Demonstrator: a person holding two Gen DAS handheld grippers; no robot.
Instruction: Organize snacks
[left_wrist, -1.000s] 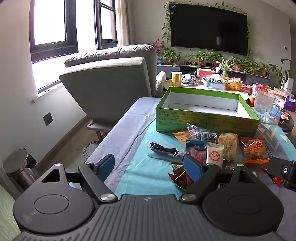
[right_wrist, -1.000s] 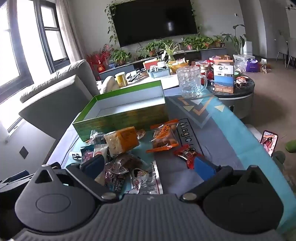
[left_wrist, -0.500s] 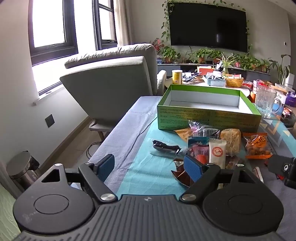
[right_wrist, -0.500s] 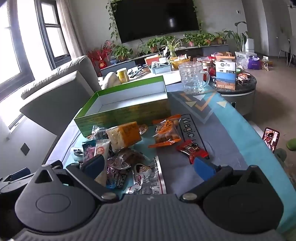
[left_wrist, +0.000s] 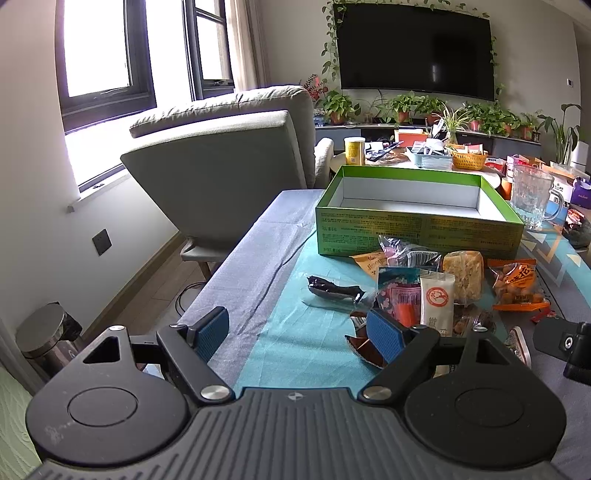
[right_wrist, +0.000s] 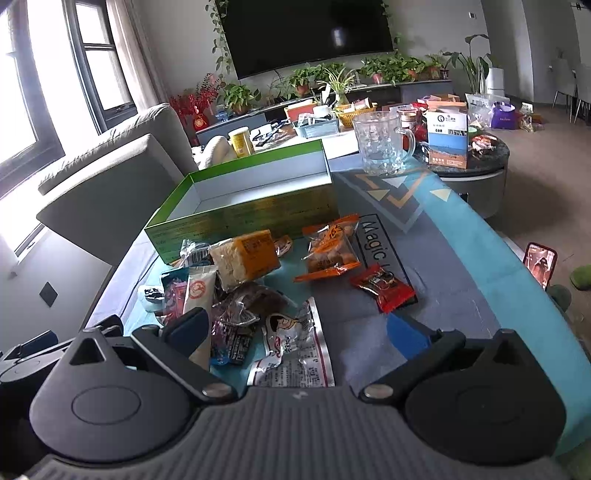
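An open green box (left_wrist: 417, 229) with an empty white inside stands on the table; it also shows in the right wrist view (right_wrist: 243, 214). Several snack packets lie in front of it: a dark wrapper (left_wrist: 332, 290), a white sachet (left_wrist: 436, 302), a yellow cake pack (right_wrist: 247, 258), an orange bag (right_wrist: 330, 247), a red packet (right_wrist: 384, 288) and a silver cartoon packet (right_wrist: 291, 347). My left gripper (left_wrist: 295, 332) is open and empty above the near table edge. My right gripper (right_wrist: 295, 332) is open and empty over the silver packet.
A glass mug (right_wrist: 382, 144) stands behind the box on the right. A grey armchair (left_wrist: 229, 162) is left of the table. A phone (right_wrist: 540, 264) lies at the table's right edge. A cluttered round table (right_wrist: 469, 147) sits beyond.
Both grippers have drawn back and risen slightly, so the box and snacks look a little farther away. Nothing was picked up.
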